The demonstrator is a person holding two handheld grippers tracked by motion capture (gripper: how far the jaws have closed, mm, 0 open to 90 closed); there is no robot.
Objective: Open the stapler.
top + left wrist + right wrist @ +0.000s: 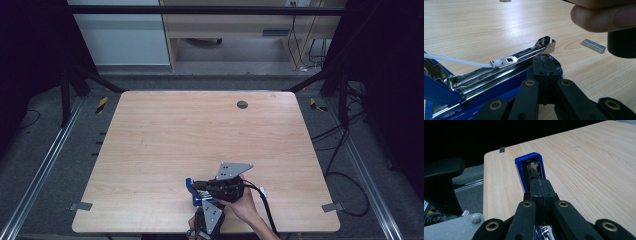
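Here, one stapler (499, 72), one staple strip (594, 46), two tools

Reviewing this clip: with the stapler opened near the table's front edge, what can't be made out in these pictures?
- High view: the stapler is small, dark and mostly covered by the right gripper and left gripper.
- Left gripper view: the stapler's hinge end is cut off by the left edge; whether the channel holds staples is unclear.
- Right gripper view: the shut jaws cover the stapler's near end.

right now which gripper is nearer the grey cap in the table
Right. The right gripper is well short of the grey cap; the left gripper is farther back, at the near edge.
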